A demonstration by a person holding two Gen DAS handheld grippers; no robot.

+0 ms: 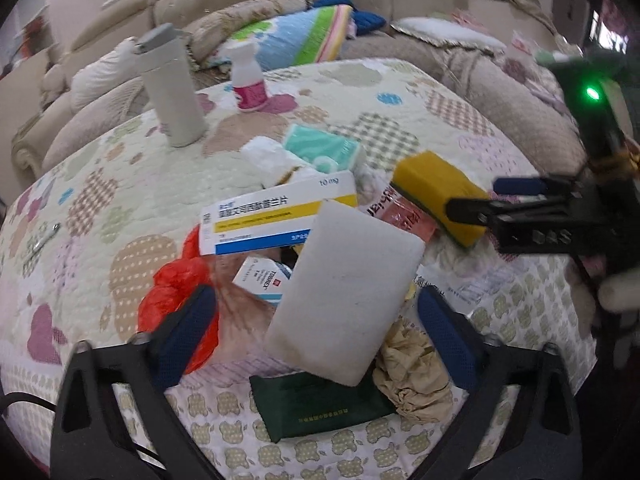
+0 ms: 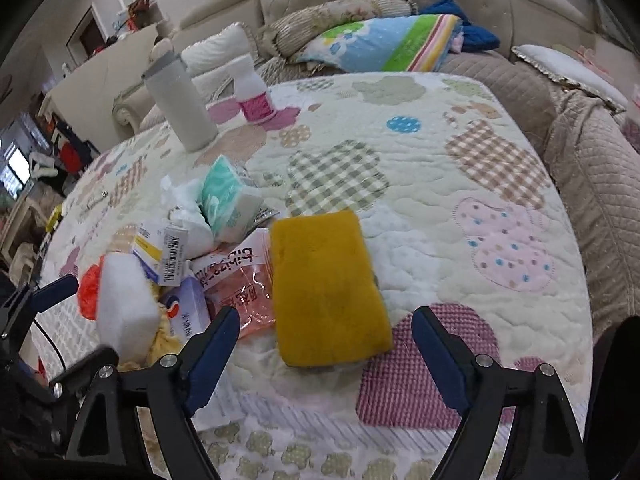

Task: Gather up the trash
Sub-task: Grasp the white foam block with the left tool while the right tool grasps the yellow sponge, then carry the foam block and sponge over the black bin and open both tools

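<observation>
Broadly, a quilted cloth [image 2: 420, 168] with patchwork shapes covered the table, with a padded sofa [image 2: 592, 184] curving behind it. On the far left of the cloth stood a tall grey flask [image 1: 172, 96], and just beside it a small white bottle with a pink label [image 1: 249, 80]. The trash lay heaped at the near side: a white sponge block [image 1: 344, 300] leaned across a white, yellow and blue medicine box [image 1: 276, 216], with a yellow sponge [image 2: 326, 288] at the heap's right edge, a teal tissue pack [image 1: 320, 148] behind, a red plastic bag [image 1: 176, 284] to the left, a dark green packet [image 1: 316, 404] and crumpled tan paper [image 1: 416, 376] nearest. The left gripper [image 1: 316, 316] stood wide about the white block without pressing it. The right gripper [image 2: 326, 336] stood wide around the yellow sponge's near end, its pads apart from it.
</observation>
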